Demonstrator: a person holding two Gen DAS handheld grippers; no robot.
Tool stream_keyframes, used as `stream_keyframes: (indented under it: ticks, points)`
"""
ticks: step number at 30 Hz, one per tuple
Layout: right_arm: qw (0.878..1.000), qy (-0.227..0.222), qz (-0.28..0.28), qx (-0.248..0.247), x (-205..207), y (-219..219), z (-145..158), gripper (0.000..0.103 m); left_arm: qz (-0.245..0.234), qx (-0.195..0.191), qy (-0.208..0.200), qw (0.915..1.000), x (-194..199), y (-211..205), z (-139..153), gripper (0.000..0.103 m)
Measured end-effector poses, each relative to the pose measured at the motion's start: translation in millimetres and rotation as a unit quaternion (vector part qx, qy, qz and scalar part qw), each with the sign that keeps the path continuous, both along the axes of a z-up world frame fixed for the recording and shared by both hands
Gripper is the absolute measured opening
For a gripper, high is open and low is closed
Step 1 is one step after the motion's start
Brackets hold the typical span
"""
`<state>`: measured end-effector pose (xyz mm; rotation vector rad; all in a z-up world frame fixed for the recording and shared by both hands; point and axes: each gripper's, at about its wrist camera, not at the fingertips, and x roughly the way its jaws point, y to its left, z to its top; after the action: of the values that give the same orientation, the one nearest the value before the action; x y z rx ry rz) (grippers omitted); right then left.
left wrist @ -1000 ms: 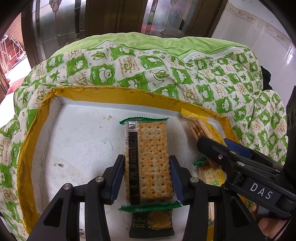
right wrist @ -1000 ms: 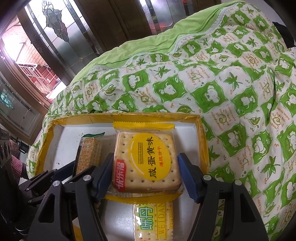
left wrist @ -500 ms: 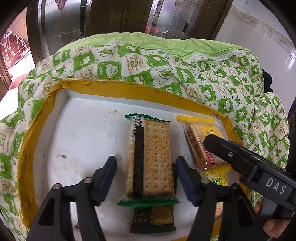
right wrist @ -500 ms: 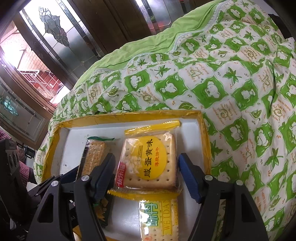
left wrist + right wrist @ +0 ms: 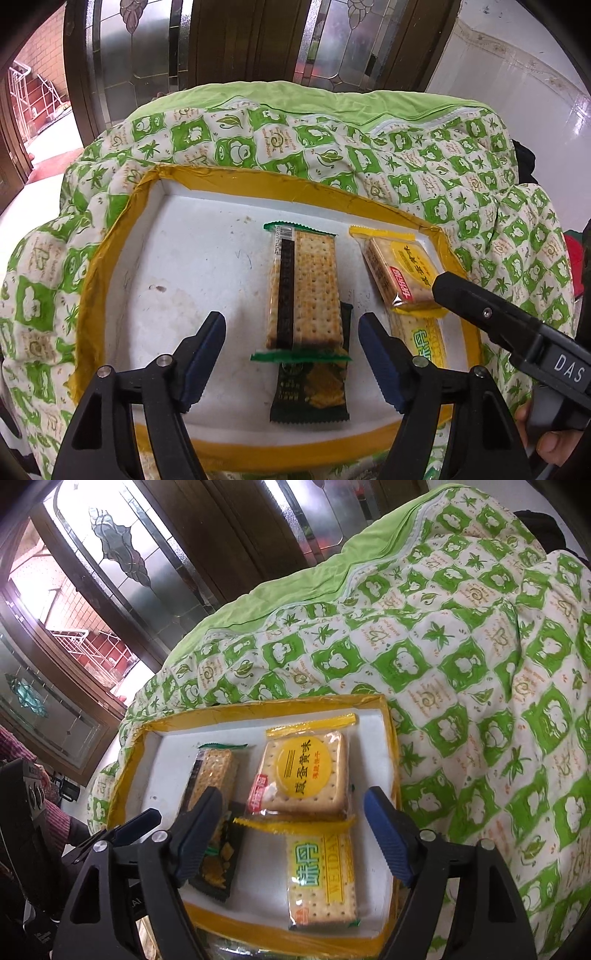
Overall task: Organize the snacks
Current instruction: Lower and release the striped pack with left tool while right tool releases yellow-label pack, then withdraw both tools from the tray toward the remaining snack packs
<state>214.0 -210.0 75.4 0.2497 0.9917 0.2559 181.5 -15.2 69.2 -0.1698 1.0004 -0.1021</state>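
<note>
A white tray with a yellow taped rim (image 5: 110, 258) (image 5: 133, 753) lies on a green patterned quilt. In it lie a green-ended cracker pack (image 5: 304, 291) (image 5: 216, 771), a dark green snack pack (image 5: 312, 387) (image 5: 216, 864), a square yellow cracker pack (image 5: 400, 275) (image 5: 304, 771) and a yellow WEIDAN pack (image 5: 424, 341) (image 5: 321, 875). My left gripper (image 5: 291, 356) is open and empty, above the tray's near side, behind the green-ended pack. My right gripper (image 5: 291, 834) is open and empty, above the two yellow packs; its body shows in the left wrist view (image 5: 517, 332).
The quilt (image 5: 461, 664) covers a rounded surface and falls away on all sides. Dark wooden doors with patterned glass (image 5: 240, 40) stand behind. The tray's left half (image 5: 192, 266) is bare white with stains. A hand holds the right gripper at the lower right (image 5: 550, 443).
Both grippers opened wider and drew back and up from the tray. The green-ended pack and the square yellow pack now lie free in the tray.
</note>
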Motion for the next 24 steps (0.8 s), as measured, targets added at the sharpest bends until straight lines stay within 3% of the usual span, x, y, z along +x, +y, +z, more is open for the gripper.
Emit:
stream_keyframes:
  ticks: [24]
  points:
    - [1.0,-0.014,0.013,-0.015,-55,1,12,0.084,0.012,0.009,-0.022,0.9997,-65,9,15,0.078]
